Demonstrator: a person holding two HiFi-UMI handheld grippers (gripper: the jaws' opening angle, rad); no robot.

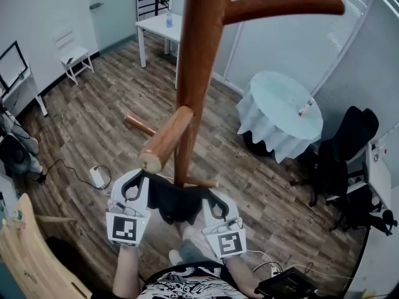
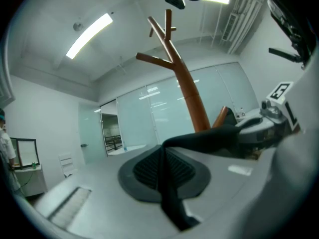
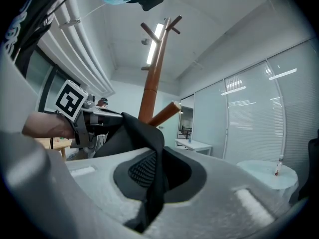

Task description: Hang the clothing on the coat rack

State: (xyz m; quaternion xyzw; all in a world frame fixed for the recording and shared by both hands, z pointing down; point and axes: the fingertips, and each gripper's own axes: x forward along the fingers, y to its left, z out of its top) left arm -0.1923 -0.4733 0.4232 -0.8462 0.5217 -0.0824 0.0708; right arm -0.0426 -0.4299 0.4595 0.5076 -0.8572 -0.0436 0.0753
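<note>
A wooden plank floor [image 1: 106, 98] fills most of the head view; a round table [image 1: 280, 104] under a pale cloth stands at the right, with a small upright item [image 1: 305, 108] near its edge; just beside it is a black office chair [image 1: 340, 154]; a white desk [image 1: 159, 27] at the far wall carries a bottle [image 1: 169, 20]; a white chair [image 1: 72, 55] stands well apart at the left; a white power block [image 1: 98, 177] lies on the floor with a black cable [image 1: 62, 167]; pale wooden furniture [image 1: 25, 248] shows at lower left; a long ceiling light [image 2: 89, 35] glows overhead.
</note>
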